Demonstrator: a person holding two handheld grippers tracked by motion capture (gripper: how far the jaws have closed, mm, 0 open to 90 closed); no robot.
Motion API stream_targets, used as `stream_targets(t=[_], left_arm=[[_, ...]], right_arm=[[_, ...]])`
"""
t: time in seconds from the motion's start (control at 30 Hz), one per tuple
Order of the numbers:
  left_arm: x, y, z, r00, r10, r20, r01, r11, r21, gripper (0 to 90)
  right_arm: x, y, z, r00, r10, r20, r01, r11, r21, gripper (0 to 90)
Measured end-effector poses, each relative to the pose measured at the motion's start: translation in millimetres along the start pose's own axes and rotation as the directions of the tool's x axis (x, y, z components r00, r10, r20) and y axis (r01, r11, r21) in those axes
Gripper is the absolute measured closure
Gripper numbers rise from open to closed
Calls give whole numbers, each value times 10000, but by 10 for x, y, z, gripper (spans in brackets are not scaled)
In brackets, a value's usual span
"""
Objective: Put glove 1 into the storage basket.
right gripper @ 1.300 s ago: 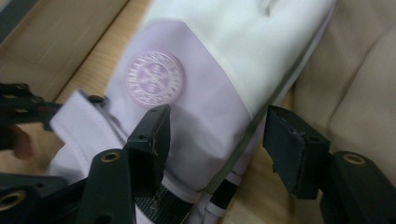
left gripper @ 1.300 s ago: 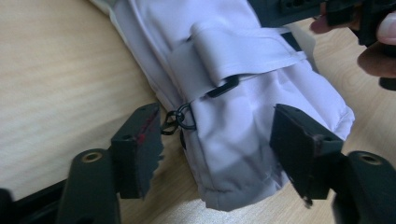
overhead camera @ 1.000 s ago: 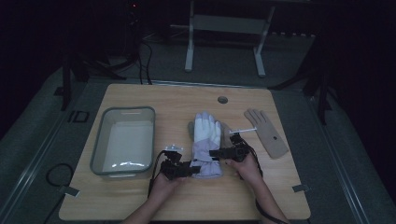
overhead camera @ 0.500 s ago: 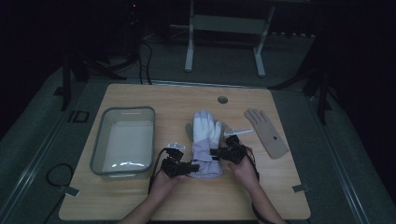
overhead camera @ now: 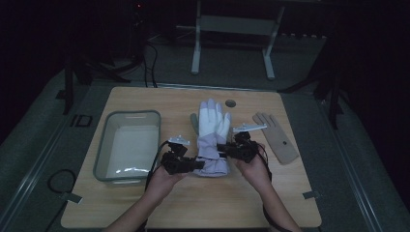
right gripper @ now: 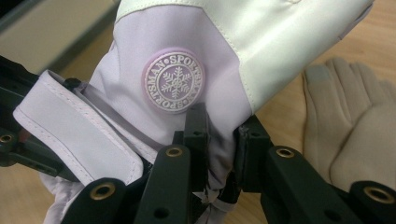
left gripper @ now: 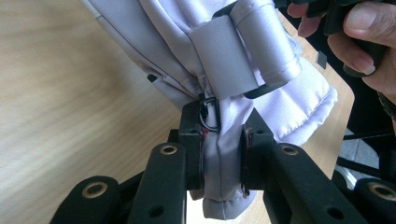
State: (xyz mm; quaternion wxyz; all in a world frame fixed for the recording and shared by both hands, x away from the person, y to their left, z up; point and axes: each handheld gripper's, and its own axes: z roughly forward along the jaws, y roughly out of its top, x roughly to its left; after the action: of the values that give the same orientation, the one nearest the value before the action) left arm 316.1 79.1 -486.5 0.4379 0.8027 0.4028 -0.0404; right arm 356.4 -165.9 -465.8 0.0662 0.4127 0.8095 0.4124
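- The left tool [overhead camera: 196, 165] has just closed its jaws on the cuff of the pale ski glove [overhead camera: 212, 135]; its own view shows a fold of cuff fabric [left gripper: 219, 158] pinched tight between the pads.
- The right tool [overhead camera: 223, 147] has also just closed, clamped on the opposite edge of the same cuff, just below the round snowflake badge [right gripper: 173, 80].
- A second ago both tools sat lower at the cuff with jaws wider; now the wrist end hangs raised between them, while the fingers point away toward the far edge of the table [overhead camera: 159, 99]. I judge the glove secured and the lift begun.
- The grey tub [overhead camera: 104, 150] to the left, near the left tool, holds nothing that I can see.
- A tan glove [overhead camera: 276, 137] lies flat to the right, apart from the held one.
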Motion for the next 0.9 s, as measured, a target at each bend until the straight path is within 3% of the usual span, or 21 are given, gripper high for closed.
stream_targets(t=[0.27, 0.43, 0.67, 0.9], left_arm=[[0, 78, -267, 9988, 395, -285, -399, 9991, -152, 756], [72, 68, -435, 9989, 307, -355, -319, 9989, -340, 757], [179, 46, -751, 9976, 538, -437, -551, 9980, -301, 756], [293, -17, -1098, 9934, 495, -1035, -522, 9983, -242, 757]], right_arm=[[165, 213, -24, 9994, -318, -125, 315, 9992, -240, 775], [283, 362, 32, 9981, -545, -276, 536, 9981, -305, 776], [523, 562, 145, 9943, -923, -536, 909, 9954, -292, 776], [797, 752, 333, 9904, -1150, -761, 1126, 9930, -362, 777]])
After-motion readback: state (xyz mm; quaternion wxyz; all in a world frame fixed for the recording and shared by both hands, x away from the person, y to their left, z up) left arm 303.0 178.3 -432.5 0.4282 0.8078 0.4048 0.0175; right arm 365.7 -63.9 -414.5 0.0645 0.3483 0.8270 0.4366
